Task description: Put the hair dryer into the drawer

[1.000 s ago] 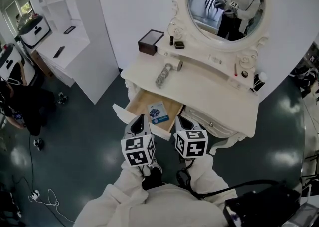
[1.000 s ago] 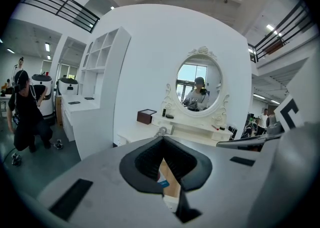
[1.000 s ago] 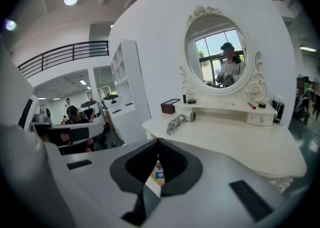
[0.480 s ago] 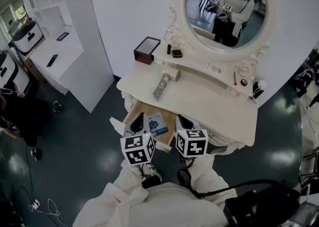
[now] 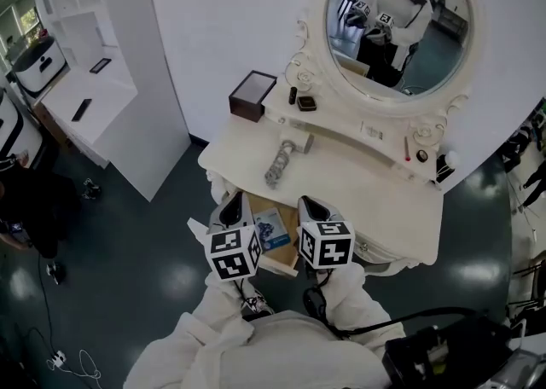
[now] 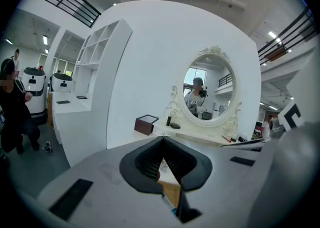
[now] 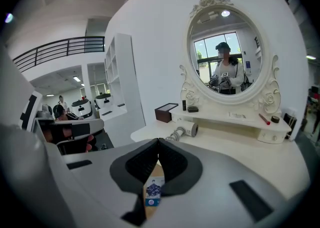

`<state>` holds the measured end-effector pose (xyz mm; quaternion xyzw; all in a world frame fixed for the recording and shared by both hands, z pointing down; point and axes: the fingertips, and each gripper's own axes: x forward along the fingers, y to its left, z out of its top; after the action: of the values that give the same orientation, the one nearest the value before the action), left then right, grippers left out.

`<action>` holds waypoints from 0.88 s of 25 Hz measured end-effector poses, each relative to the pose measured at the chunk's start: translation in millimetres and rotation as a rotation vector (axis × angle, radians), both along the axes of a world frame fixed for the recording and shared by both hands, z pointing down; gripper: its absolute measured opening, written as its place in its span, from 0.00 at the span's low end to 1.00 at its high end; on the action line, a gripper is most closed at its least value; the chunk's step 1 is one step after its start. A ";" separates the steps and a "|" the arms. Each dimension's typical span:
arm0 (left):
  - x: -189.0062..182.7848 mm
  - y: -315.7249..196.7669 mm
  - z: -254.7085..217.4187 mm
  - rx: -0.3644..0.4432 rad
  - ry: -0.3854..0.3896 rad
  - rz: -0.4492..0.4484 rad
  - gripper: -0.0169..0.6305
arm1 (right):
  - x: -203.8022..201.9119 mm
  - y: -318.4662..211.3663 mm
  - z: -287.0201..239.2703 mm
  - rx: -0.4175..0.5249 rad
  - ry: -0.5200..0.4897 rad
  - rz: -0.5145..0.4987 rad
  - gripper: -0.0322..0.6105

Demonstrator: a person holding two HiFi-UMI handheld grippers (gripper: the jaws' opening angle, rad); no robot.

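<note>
From the head view, the grey, corded hair dryer [image 5: 282, 159] lies on the white dressing table [image 5: 375, 191] below the oval mirror, well short of the open wooden drawer [image 5: 281, 259], which sticks out toward the person with a blue-and-white packet [image 5: 270, 229] inside. The left gripper [image 5: 232, 206] and right gripper [image 5: 312, 206] hang side by side over the drawer, the dryer ahead of both and between their lines, its long axis slanting away toward the mirror, handle end nearer

In the left gripper view, the left gripper [image 6: 161, 140] has its jaws pressed together on nothing; the dryer is hidden behind them

In the right gripper view, the right gripper [image 7: 157, 141] is likewise closed and empty, with the hair dryer [image 7: 184, 132] just beyond and slightly right of its tips, barrel end farther. I'd judge the right hand a little closer for the pick
</note>
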<state>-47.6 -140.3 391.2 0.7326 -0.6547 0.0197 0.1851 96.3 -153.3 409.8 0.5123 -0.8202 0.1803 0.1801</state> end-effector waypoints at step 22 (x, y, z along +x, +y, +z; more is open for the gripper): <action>7.2 -58.1 41.0 -0.084 0.041 0.042 0.04 | 23.2 -49.6 25.2 -0.089 0.058 0.078 0.15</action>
<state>-40.4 -198.4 432.2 0.7379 -0.6339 0.0361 0.2287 119.6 -202.9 434.9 0.5404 -0.7851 0.2088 0.2192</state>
